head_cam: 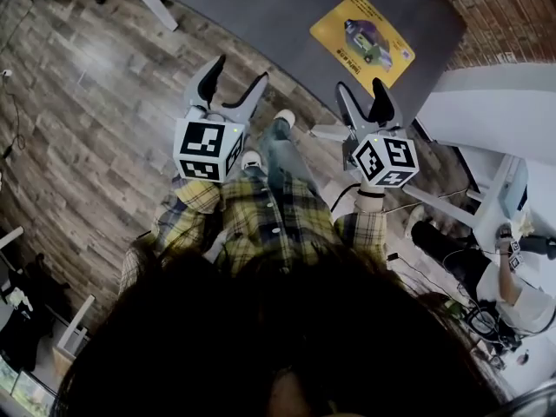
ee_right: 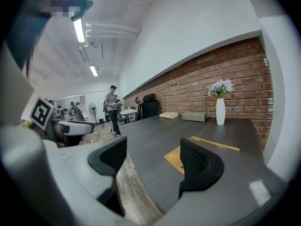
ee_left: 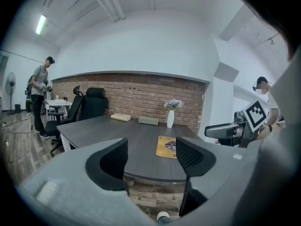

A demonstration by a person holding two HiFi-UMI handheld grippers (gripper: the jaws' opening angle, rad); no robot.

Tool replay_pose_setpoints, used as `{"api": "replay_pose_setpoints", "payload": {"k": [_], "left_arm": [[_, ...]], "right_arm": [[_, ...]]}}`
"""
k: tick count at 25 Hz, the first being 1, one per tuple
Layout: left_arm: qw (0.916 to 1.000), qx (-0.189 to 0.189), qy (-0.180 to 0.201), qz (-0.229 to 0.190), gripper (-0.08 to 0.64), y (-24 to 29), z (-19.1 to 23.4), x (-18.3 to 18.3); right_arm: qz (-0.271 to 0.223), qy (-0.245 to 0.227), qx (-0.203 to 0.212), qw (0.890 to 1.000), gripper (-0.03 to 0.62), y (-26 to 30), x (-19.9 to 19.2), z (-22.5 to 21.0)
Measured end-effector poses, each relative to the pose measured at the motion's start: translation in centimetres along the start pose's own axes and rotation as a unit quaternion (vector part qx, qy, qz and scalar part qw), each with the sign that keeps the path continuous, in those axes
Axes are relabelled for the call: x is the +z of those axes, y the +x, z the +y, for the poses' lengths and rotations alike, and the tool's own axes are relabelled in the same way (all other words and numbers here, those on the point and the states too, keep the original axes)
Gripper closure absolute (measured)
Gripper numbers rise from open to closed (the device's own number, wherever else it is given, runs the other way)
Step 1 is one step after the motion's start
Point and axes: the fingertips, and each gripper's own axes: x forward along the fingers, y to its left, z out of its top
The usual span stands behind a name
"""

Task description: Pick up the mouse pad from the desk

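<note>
Head view: dim, even light. Faint sheen on floor at 10 o'clock. Hair at 6 o'clock is a dark, soft mass. Mouse pad sharp.

Gripper views: strong fisheye, black vignette round the rim, foreground soft. Right: tube lights at 11 o'clock glare white. Left: tube at 10 o'clock.

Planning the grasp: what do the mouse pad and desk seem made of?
Mouse pad: thin yellow printed sheet lying flat, matte; probably fabric over rubber, unconfirmed. Desk: dark grey top with faint grain streaks, low sheen; likely wood-look laminate.
</note>
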Motion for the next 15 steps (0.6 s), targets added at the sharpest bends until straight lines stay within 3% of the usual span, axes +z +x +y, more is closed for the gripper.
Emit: {"api": "replay_pose_setpoints", "payload": {"k": [15], "left_arm": [[0.9986,-0.045,0.026,-0.001,0.245,16.1,-1.6,6.9]], "right_arm": [[-0.006,0.014,-0.032,0.999,0.261,7.5,5.6,-12.2]]}}
